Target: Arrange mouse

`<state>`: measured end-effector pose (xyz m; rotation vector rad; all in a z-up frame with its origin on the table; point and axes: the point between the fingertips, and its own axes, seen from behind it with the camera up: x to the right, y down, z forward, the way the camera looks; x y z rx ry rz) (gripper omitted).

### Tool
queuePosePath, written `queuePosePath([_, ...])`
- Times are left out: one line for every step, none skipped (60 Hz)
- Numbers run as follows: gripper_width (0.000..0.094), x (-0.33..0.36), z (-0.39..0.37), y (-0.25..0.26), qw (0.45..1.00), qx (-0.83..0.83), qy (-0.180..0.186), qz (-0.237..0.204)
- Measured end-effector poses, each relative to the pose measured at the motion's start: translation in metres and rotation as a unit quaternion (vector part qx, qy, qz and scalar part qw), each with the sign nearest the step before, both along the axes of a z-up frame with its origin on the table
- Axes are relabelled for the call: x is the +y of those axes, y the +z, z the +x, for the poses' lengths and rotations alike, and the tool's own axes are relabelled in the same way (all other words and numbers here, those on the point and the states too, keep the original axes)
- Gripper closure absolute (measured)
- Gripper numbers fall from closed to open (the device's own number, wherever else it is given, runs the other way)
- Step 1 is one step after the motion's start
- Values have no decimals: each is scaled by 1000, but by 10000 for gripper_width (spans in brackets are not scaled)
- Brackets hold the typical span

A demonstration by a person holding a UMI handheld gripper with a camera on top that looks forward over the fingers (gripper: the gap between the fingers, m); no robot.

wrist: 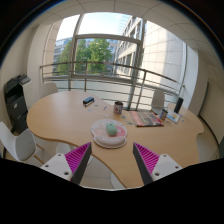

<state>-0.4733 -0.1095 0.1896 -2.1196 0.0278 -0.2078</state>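
Note:
A round white disc point(103, 137) lies on the wooden table point(60, 120), just ahead of my fingers. A small pale green and pink object point(111, 128) rests on it; it may be the mouse, but I cannot tell for sure. My gripper point(112, 148) is open and empty, held above the table's near edge. Its magenta pads point(77, 158) stand wide apart, and the disc sits beyond the gap between them.
A cup point(117, 107) stands beyond the disc, and a small dark object point(88, 100) lies further back. Books or papers point(148, 117) lie to the right. White chairs point(20, 145) ring the table. A black unit point(15, 100) stands at the left, with windows behind.

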Motion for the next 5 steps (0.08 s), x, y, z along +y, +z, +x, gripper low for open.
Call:
queuePosePath([91,-2,0,0,1000,1,-1,0])
queuePosePath([90,-4,-1,0,1000,1,-1,-1])
queuePosePath([89,-6,-1,1,1000,2,-1,-1])
queuePosePath([89,-8,-1,1,1000,3,-1,-1])
queuePosePath([89,-8,-4,0,1000,5,-2,0])
